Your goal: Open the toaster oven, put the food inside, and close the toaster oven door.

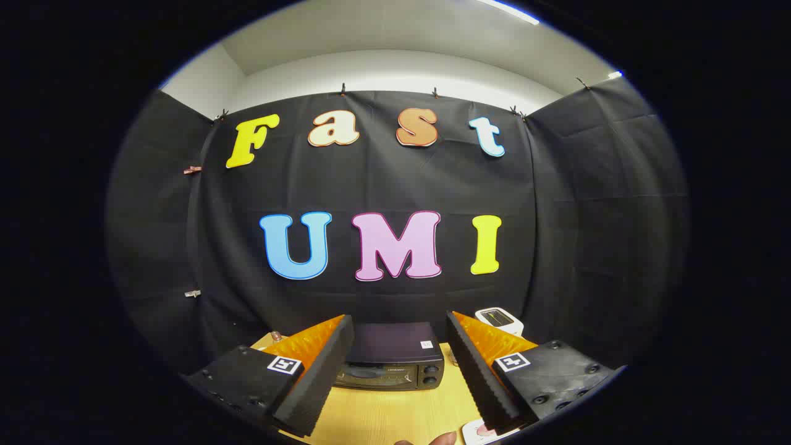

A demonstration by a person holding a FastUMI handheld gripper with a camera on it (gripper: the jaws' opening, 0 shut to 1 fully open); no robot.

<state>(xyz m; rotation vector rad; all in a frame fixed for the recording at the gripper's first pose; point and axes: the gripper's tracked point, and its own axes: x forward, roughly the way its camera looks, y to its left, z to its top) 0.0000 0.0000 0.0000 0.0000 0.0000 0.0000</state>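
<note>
Wooden table (395,414) bears dark closed toaster oven (392,358) beyond parted tongs (395,352)

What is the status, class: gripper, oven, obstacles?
Gripper open, holding nothing. Black toaster oven beyond the fingers on the pale wooden table, door shut. Nothing between them.

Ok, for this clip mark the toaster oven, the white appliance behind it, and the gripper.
toaster oven (395,361): gripper view, front upper edge, door closed.
white appliance (499,319): gripper view, its top face.
gripper (400,364): gripper view, midway between the open fingers, nothing held.
</note>
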